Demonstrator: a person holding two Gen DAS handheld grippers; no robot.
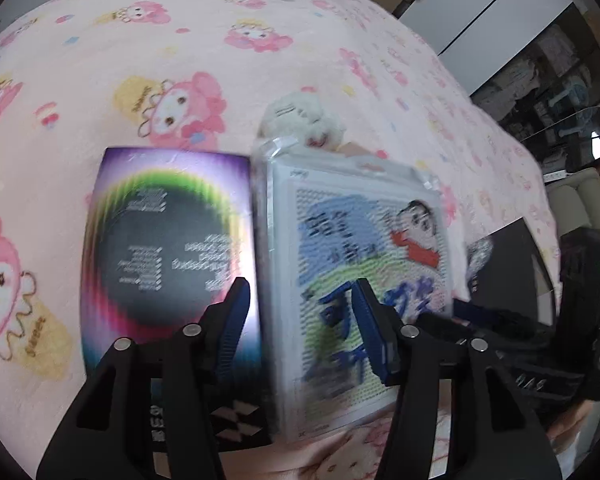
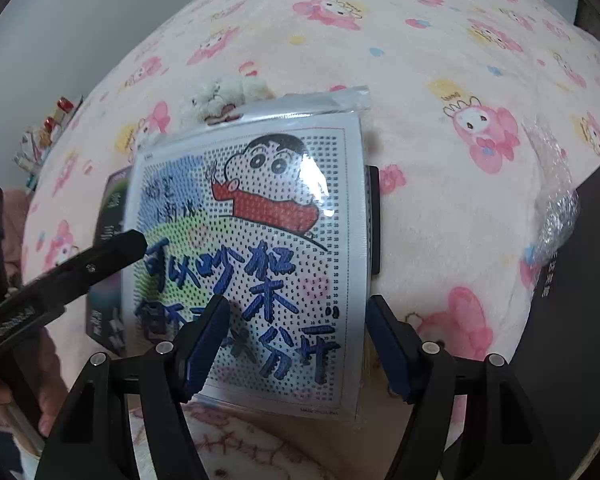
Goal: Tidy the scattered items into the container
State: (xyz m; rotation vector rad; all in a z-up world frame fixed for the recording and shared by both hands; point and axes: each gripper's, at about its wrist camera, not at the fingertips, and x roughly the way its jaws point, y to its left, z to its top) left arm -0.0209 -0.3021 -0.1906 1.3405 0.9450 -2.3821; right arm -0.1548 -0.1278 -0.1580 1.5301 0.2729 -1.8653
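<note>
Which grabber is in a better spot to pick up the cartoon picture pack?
The right gripper, probably. Its open jaws sit either side of the cartoon pack's lower edge. The left gripper straddles that pack's edge and the purple booklet.

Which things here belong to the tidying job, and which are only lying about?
For the job:
- cartoon bead-art pack
- purple booklet
- plush toy
- dark container

Only lying about:
- pink cartoon blanket
- bubble wrap
</note>
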